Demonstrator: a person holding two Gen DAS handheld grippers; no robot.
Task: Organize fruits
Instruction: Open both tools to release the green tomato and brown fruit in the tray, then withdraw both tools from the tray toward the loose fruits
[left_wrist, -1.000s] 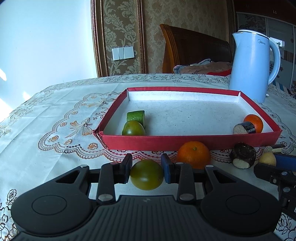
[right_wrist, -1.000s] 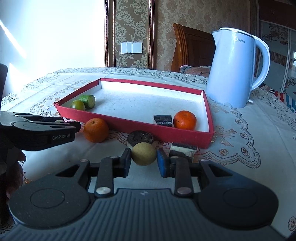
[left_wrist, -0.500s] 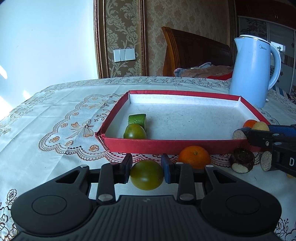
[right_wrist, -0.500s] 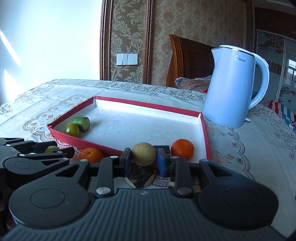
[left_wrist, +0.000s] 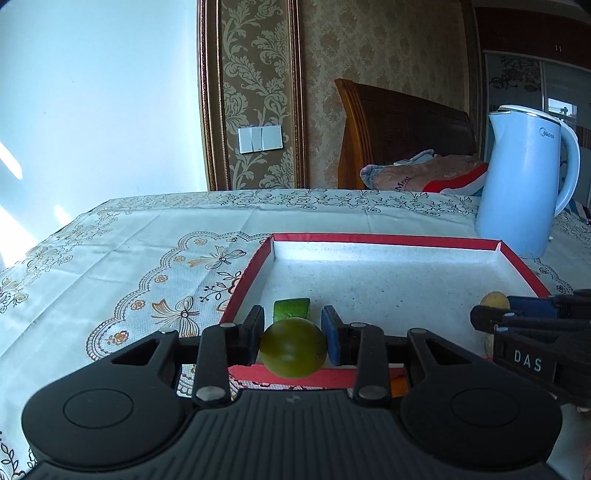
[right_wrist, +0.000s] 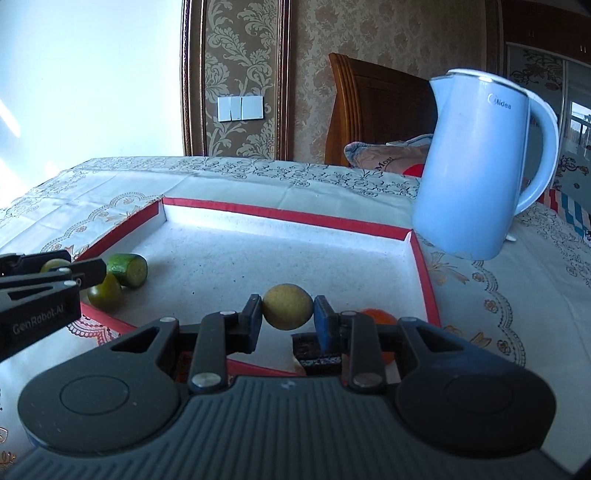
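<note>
Fruit in both grips right now. My left hand-held gripper (left_wrist: 292, 338) is clamped on a round green fruit (left_wrist: 293, 352), hanging just over the near rim of the red tray (left_wrist: 388, 238). My right hand-held gripper (right_wrist: 288, 314) is clamped on a round yellow-brown fruit (right_wrist: 287, 306), already over the tray floor, right half.

Plan for the drop: I'd carry each one well past the rim, lower until it's nearly on the floor, then ease the jaws apart. Both are round and will roll if released from height. I'd set the green one next to the other green fruit (right_wrist: 104, 291) and the cut green piece (right_wrist: 128, 269) in the left near corner. I'd put the yellow-brown one near the orange (right_wrist: 376, 317) on the right, which is mostly hidden behind my fingers. The two grippers are close together, so I'd stagger the moves.

Orientation: both held fruits are near-spherical, so no usable long axis and no pointing direction I can read. Cut green piece lies on its side, axis level, cut face toward my right camera. Kettle (right_wrist: 476, 166) stands beyond the tray's far right corner, clear of my path.
</note>
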